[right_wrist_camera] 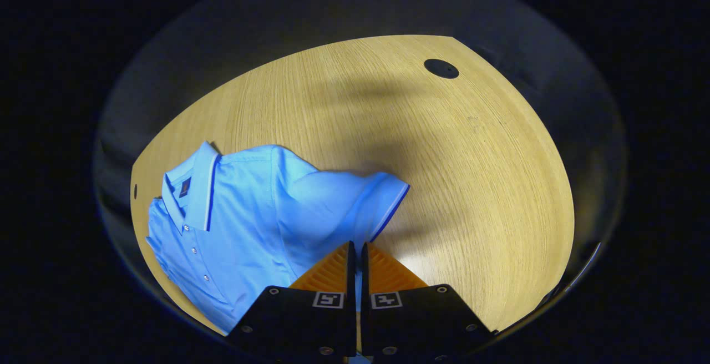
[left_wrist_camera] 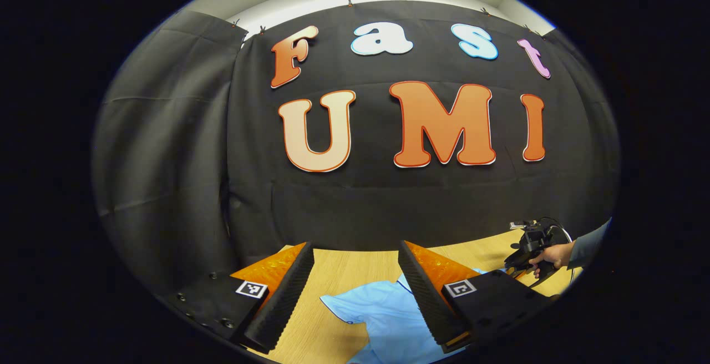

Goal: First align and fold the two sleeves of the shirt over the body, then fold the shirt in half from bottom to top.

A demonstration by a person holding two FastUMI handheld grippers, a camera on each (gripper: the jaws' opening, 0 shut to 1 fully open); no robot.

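Your right hand-held gripper (right_wrist_camera: pixel 355 253) is pinched shut on the shirt (right_wrist_camera: pixel 249 214) sleeve on the surface (right_wrist_camera: pixel 444 158); the left hand-held gripper (left_wrist_camera: pixel 355 281) hangs wide open, empty. That thin pinch could slip mid-fold.

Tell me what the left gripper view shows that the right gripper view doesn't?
Left gripper view: the black cloth wall, and farther off a person's hand holding the other hand-held gripper. Right gripper view: the shirt's collar, buttons and a sleeve, plus a dark round hole in the table. Both: the blue shirt on the wooden table.
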